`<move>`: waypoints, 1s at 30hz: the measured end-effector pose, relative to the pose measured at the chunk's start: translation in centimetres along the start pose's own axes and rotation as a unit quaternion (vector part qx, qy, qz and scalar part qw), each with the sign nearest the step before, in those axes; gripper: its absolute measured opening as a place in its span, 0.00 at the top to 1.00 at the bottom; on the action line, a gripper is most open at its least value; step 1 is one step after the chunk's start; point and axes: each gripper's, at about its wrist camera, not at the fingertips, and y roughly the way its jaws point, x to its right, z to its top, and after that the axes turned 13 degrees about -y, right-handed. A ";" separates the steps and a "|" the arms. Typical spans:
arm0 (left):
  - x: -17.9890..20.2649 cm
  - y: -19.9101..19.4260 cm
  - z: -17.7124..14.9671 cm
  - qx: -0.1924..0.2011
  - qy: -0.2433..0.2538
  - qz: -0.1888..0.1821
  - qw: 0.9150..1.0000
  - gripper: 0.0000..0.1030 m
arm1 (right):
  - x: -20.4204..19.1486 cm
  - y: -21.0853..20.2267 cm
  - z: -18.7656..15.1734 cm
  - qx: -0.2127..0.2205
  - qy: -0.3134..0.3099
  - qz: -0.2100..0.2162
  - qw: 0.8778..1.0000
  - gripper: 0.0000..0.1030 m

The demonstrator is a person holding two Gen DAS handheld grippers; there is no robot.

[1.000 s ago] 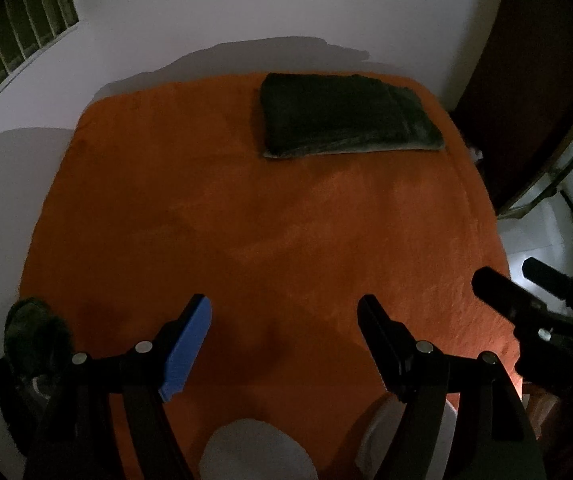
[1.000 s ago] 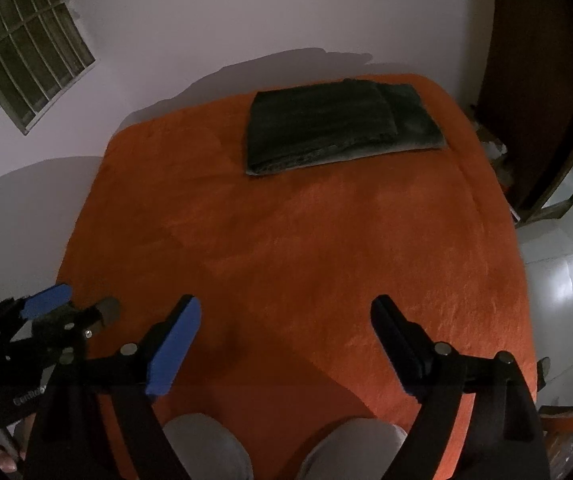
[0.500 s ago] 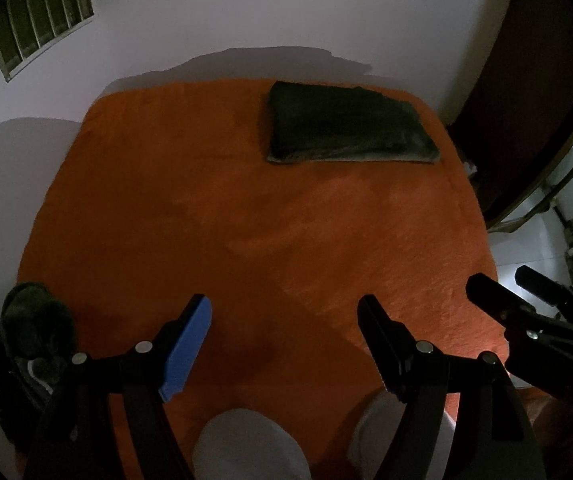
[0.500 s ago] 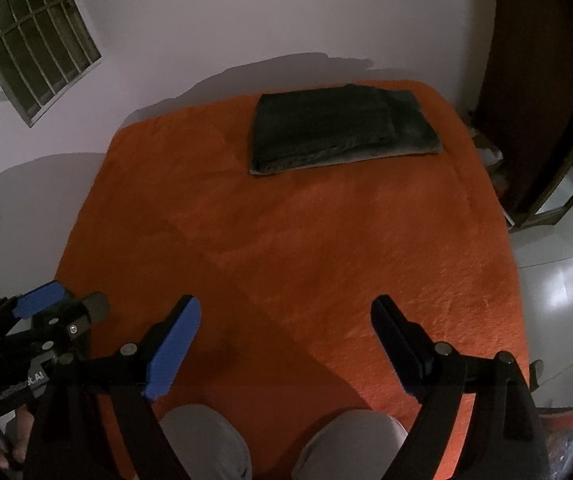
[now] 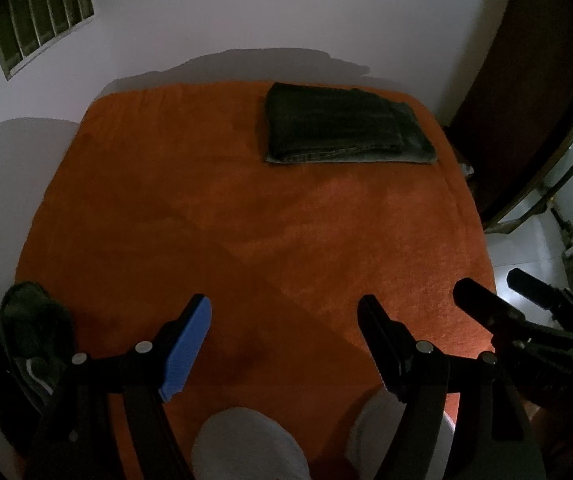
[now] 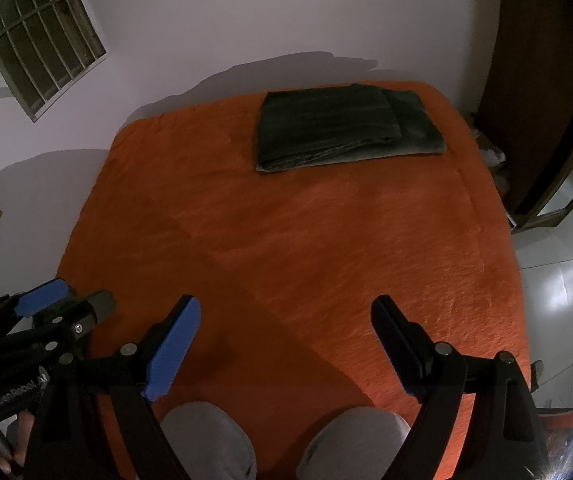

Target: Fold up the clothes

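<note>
Both claws, left (image 5: 284,334) and right (image 6: 286,344), hang with jaws apart and empty over the orange bed (image 5: 246,220). We see folded dark clothes (image 5: 346,130) lying at 12 o'clock, well away. We judge we're between items; next likely calls for fetching the heap (image 5: 32,320) at 9 o'clock.

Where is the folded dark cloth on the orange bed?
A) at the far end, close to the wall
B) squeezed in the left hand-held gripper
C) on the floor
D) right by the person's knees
A: the folded dark cloth lies flat at the far end of the orange bed, close to the wall, touched by neither hand-held gripper.
</note>
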 end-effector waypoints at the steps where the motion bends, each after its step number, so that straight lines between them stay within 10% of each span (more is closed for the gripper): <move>1: -0.1 0.0 -0.1 -0.001 -0.001 -0.002 1.000 0.26 | 0.0 0.0 0.0 -0.001 -0.001 0.000 1.000 0.16; 14: -0.7 0.3 0.0 -0.008 -0.011 -0.021 1.000 0.26 | -0.7 0.4 0.2 0.005 -0.007 0.003 1.000 0.16; 30: 1.4 8.9 11.1 0.010 0.017 0.009 1.000 0.26 | 3.5 9.6 11.5 0.003 0.014 -0.009 1.000 0.16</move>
